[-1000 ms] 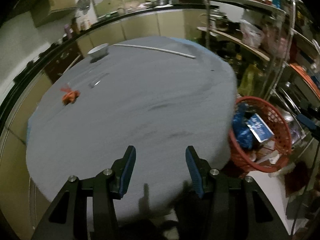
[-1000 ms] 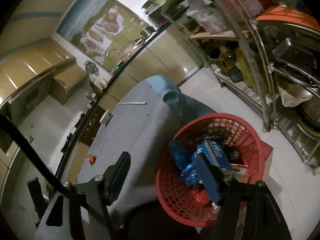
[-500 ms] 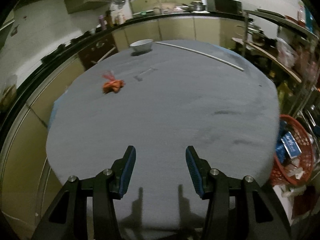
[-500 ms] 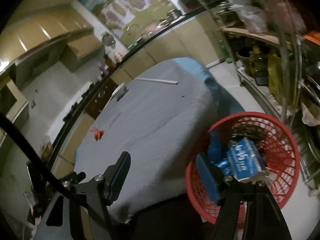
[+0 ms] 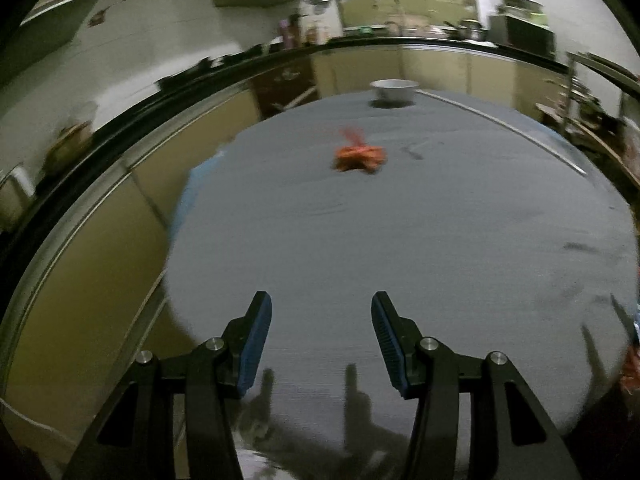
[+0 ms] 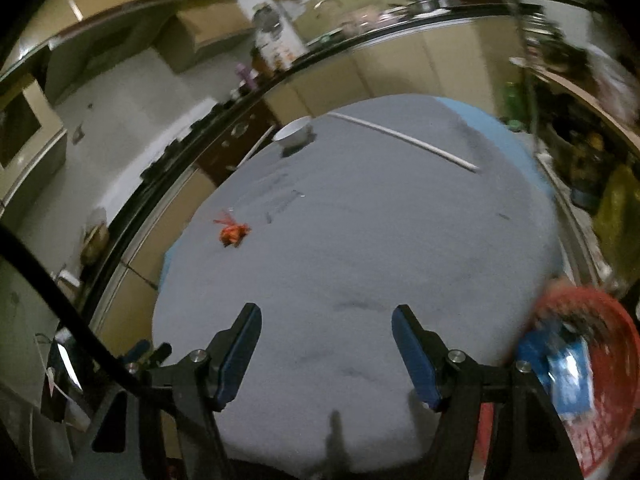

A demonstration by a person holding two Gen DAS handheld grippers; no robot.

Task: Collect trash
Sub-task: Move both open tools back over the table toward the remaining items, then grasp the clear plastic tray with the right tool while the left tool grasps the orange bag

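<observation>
While both claws hang over the near edge of the desk, neither has hold of anything. The left claw (image 5: pixel 321 340) stands with its blue-padded jaws spread wide, only bare grey cloth showing between them. The right claw (image 6: pixel 326 354) is spread wider, likewise with nothing between its pads.

Straight ahead of the left claw, well apart from it toward the far half of the desk (image 5: pixel 400 240), lies a crumpled orange wrapper (image 5: pixel 359 156), blurred in that view. From the right wrist the same wrapper (image 6: pixel 233 232) sits forward and to the left, near the left edge of the desk (image 6: pixel 360 248).

Beyond the wrapper a white bowl (image 5: pixel 393 90) stands at the far edge; the right view shows the bowl (image 6: pixel 294 133) just beside the end of a long white stick (image 6: pixel 404 141), which runs along the far right part of the cloth.

Off the right edge of the desk, beside the right claw, is a red basket (image 6: pixel 592 308) holding a blue packet (image 6: pixel 568 372) and other scraps too blurred to make out.
</observation>
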